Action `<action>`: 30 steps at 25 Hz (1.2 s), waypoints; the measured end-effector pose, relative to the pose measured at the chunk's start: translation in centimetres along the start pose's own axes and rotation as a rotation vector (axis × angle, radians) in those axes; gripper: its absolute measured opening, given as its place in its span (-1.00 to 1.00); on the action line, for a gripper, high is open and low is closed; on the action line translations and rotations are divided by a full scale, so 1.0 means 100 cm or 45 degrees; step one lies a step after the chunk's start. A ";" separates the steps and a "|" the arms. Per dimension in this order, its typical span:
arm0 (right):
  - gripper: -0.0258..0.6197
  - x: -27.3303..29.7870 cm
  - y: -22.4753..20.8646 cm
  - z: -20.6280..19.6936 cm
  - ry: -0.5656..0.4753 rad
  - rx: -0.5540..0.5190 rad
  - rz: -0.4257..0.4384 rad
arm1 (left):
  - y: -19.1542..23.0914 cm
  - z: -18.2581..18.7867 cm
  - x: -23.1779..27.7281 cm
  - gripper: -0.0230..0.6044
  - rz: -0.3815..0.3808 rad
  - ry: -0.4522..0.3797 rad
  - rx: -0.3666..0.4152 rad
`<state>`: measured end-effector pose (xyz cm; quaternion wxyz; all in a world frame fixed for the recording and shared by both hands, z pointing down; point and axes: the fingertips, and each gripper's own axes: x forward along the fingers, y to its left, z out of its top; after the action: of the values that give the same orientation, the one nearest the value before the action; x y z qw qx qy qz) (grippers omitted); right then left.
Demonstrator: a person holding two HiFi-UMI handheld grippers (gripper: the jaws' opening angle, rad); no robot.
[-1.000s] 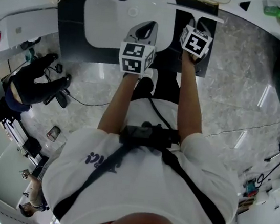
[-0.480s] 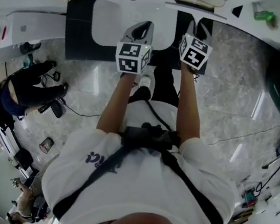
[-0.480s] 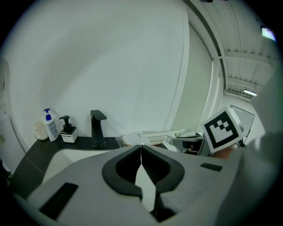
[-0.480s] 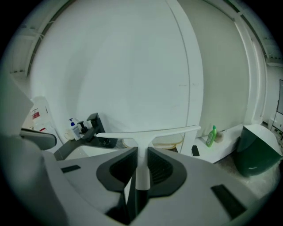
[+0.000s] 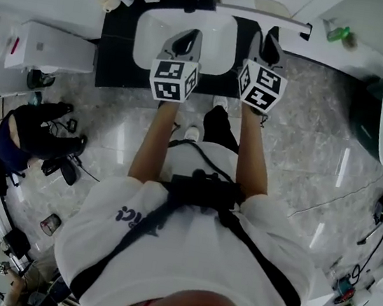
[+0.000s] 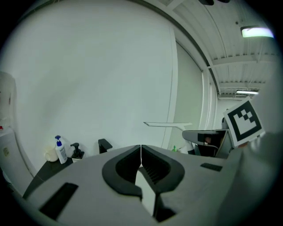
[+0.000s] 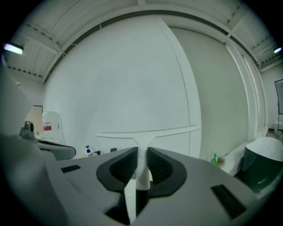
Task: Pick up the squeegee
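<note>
One squeegee [image 7: 142, 138] | right gripper [image 7: 141, 154] jaws grasping handle | left gripper [image 6: 140, 155] jaws clenched, empty

No words or numbers can be read: the dark print on the person's white shirt [image 5: 136, 219], at seven o'clock in the head view, is too warped, and the red label on the white box [image 7: 52, 123], at nine o'clock in the right gripper view, is too small.
</note>
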<state>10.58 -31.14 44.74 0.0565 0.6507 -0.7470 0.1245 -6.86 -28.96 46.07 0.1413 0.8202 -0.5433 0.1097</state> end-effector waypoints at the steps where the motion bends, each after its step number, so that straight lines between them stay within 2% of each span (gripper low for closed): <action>1: -0.67 -0.009 0.005 0.012 -0.038 -0.008 0.011 | -0.001 0.009 -0.007 -0.89 0.000 -0.031 0.008; 6: -0.67 -0.053 0.028 0.066 -0.227 -0.021 0.061 | -0.009 0.057 -0.044 -0.89 0.002 -0.182 0.056; 11: -0.67 -0.089 0.051 0.097 -0.339 -0.037 0.074 | -0.011 0.088 -0.084 -0.89 0.008 -0.287 0.097; 19: -0.67 -0.121 0.073 0.106 -0.394 -0.067 0.071 | -0.006 0.106 -0.124 -0.89 0.026 -0.373 0.110; 30: -0.67 -0.144 0.084 0.107 -0.428 -0.094 0.034 | -0.006 0.102 -0.143 -0.89 -0.005 -0.393 0.112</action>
<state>5.28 -19.11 29.91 -0.0469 0.6497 -0.7586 -0.0129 -11.54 -20.01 31.68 0.0205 0.8338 -0.5516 0.0057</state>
